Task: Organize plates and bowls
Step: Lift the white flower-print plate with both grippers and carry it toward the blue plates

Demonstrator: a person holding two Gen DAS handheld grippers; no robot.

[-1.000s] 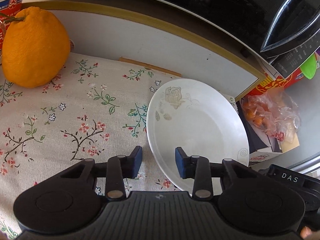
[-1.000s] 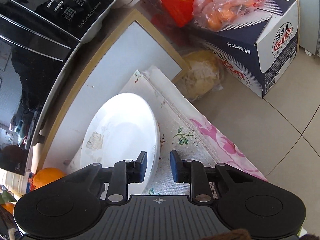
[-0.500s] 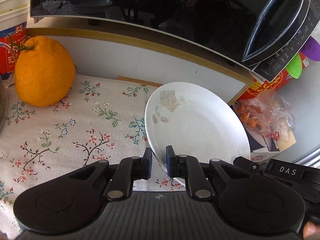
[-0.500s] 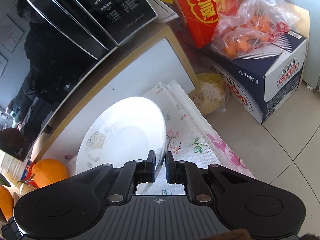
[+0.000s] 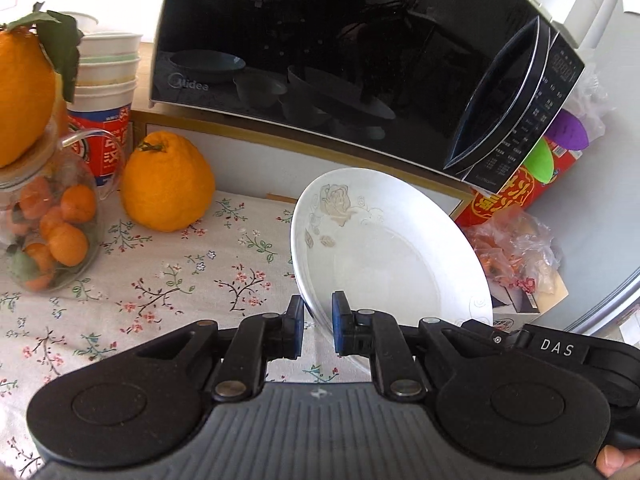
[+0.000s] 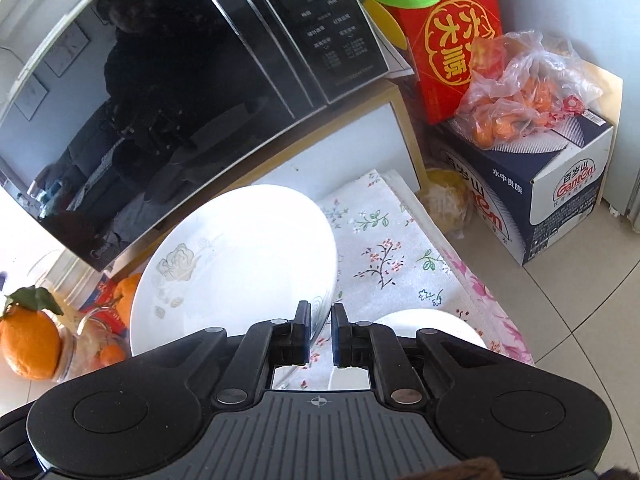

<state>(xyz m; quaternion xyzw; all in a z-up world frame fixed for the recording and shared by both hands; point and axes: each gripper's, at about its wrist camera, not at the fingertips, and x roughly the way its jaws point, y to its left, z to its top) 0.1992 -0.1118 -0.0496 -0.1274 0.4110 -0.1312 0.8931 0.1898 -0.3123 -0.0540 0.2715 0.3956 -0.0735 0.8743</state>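
A white plate with a faint rose print (image 5: pixel 384 252) is held off the floral tablecloth, tilted on edge. My left gripper (image 5: pixel 317 322) is shut on its left rim. My right gripper (image 6: pixel 321 334) is shut on its right rim; the plate (image 6: pixel 236 264) fills the middle of the right wrist view. A second white dish (image 6: pixel 432 326) shows partly below my right gripper, mostly hidden by it.
A black microwave (image 5: pixel 340 60) stands on a shelf right behind the plate. A large orange (image 5: pixel 166 182), a glass jar of small oranges (image 5: pixel 48 232) and stacked tubs (image 5: pixel 106 80) stand at left. A carton with bagged fruit (image 6: pixel 532 184) sits beyond the table's right edge.
Both grippers closed onto the plate's rims and lifted it up and back from the cloth. More of the microwave, the jar and the second dish came into view.
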